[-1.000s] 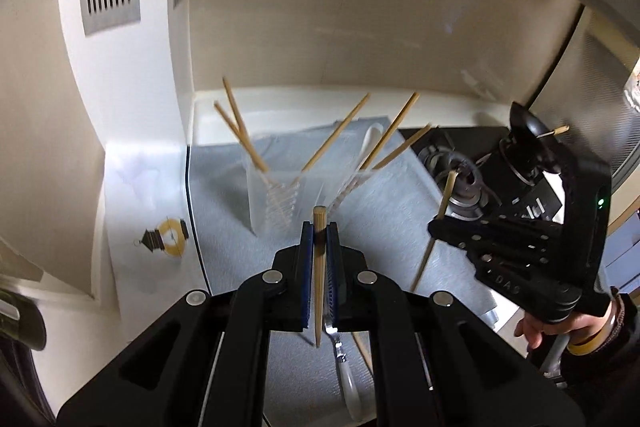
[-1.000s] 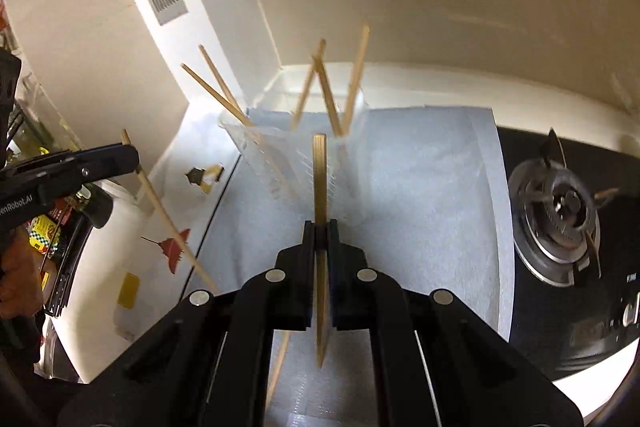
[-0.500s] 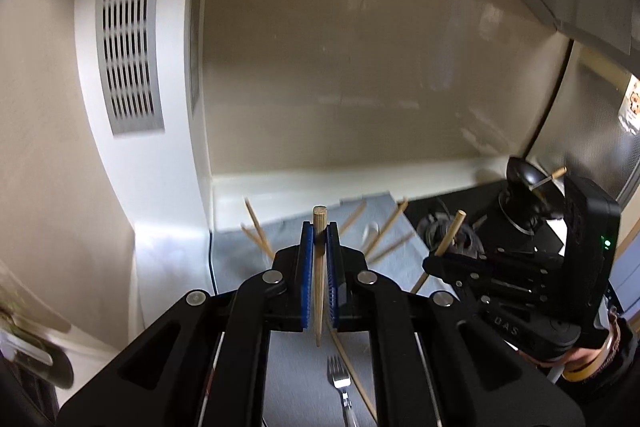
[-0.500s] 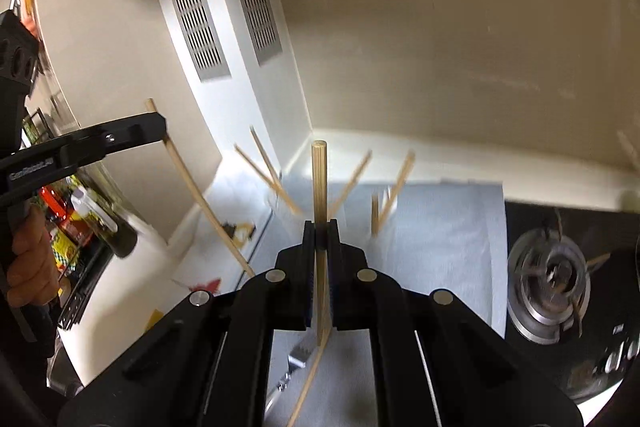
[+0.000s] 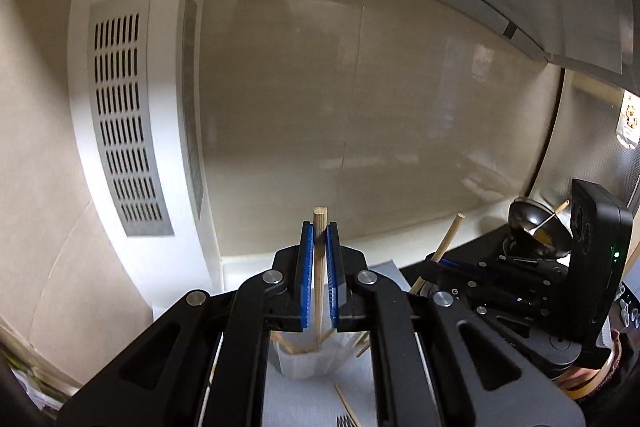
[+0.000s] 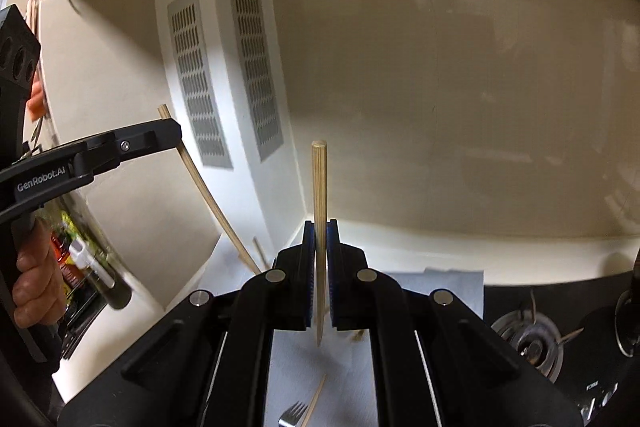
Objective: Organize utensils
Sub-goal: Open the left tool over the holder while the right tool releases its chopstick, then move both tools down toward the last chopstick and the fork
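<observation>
Each tool, left [image 5: 319,277] and right [image 6: 319,277], clamps one chopstick [image 5: 319,259] upright (probably for dropping into the half-hidden holder [image 5: 310,361]).

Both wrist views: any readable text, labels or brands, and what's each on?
"GenRobot.AI": white print on the side of the left gripper, seen in the right wrist view.
Stove front panel: small white marking, too blurred to read.
Bottle labels at left: print unreadable.
Sticker on the wall at right in the left wrist view: unreadable.
</observation>
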The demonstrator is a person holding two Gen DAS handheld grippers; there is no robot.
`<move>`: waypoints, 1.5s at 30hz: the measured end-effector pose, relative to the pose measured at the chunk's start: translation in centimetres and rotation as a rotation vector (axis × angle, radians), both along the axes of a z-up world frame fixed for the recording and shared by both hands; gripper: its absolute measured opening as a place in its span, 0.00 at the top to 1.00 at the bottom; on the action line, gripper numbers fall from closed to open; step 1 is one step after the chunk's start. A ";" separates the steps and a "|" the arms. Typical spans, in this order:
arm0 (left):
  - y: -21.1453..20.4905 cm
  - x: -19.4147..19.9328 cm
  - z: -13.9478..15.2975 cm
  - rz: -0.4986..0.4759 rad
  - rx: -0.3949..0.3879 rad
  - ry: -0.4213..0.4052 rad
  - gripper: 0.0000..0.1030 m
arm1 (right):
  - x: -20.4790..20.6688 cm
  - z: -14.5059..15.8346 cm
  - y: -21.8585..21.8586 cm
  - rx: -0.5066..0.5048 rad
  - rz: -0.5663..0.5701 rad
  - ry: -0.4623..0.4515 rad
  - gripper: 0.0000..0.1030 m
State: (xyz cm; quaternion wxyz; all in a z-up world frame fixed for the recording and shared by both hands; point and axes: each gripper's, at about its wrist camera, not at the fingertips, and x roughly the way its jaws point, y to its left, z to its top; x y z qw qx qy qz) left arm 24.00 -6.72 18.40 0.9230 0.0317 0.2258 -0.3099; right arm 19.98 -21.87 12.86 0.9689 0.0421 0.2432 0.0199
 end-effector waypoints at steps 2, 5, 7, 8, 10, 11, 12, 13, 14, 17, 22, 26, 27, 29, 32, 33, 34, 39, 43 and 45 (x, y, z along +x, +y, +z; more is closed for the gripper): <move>-0.3 0.3 0.2 0.001 -0.002 -0.009 0.94 | 0.2 0.4 -0.1 -0.007 -0.013 -0.020 0.94; -0.7 0.9 0.0 0.008 -0.003 -0.012 0.94 | 0.8 0.3 -0.1 -0.022 -0.040 -0.045 0.94; -0.8 1.4 -0.4 0.019 -0.003 -0.011 0.94 | 1.2 -0.2 -0.2 -0.030 -0.051 -0.044 0.94; -0.9 1.8 -0.8 0.023 -0.002 -0.004 0.94 | 1.5 -0.7 -0.3 -0.028 -0.056 -0.039 0.94; -1.0 2.4 -1.6 0.029 -0.001 0.013 0.94 | 1.8 -1.4 -0.5 -0.018 -0.062 -0.024 0.94; -1.1 2.8 -2.1 0.030 0.003 0.023 0.94 | 2.1 -2.0 -0.6 -0.008 -0.064 -0.015 0.94; -1.2 3.1 -2.6 0.030 0.005 0.035 0.94 | 2.1 -2.4 -0.7 -0.003 -0.067 -0.009 0.94; -1.2 3.4 -3.3 0.029 0.007 0.049 0.94 | 2.3 -2.9 -0.7 0.002 -0.071 -0.003 0.94; -1.3 3.7 -3.9 0.030 0.011 0.060 0.94 | 2.4 -3.3 -0.8 0.010 -0.074 0.003 0.94; -1.5 4.5 -5.6 0.038 0.025 0.091 0.94 | 2.7 -4.5 -0.9 0.015 -0.079 0.020 0.94; -1.6 5.4 -7.8 0.064 0.064 0.121 0.94 | 3.1 -5.6 -0.7 0.015 -0.080 0.049 0.94; -1.5 5.6 -8.6 0.075 0.071 0.134 0.94 | 3.4 -6.1 -0.4 0.016 -0.083 0.067 0.93; -1.5 5.8 -8.9 0.079 0.077 0.134 0.93 | 3.4 -6.3 -0.4 0.016 -0.084 0.076 0.90; -1.6 5.9 -9.4 0.083 0.101 0.150 0.91 | 3.5 -6.6 -0.3 0.020 -0.080 0.103 0.76; -1.4 5.2 -9.5 0.089 0.134 0.146 0.40 | 2.6 -7.0 -0.1 0.026 -0.085 0.108 0.45; -1.0 4.3 -9.4 0.107 0.143 0.113 0.13 | 2.0 -7.2 0.0 0.025 -0.078 0.111 0.43; -0.7 3.7 -9.3 0.130 0.153 0.090 0.08 | 1.3 -7.4 0.2 0.026 -0.074 0.115 0.39; 1.2 1.0 -11.4 0.155 0.227 0.125 0.07 | -2.4 -9.0 0.8 0.009 -0.064 0.169 0.32; 2.3 -0.6 -15.2 0.185 0.306 0.244 0.07 | -4.1 -12.2 1.2 0.004 -0.055 0.295 0.29; 2.9 -1.1 -16.7 0.197 0.318 0.295 0.07 | -4.5 -14.1 1.4 0.006 -0.063 0.360 0.29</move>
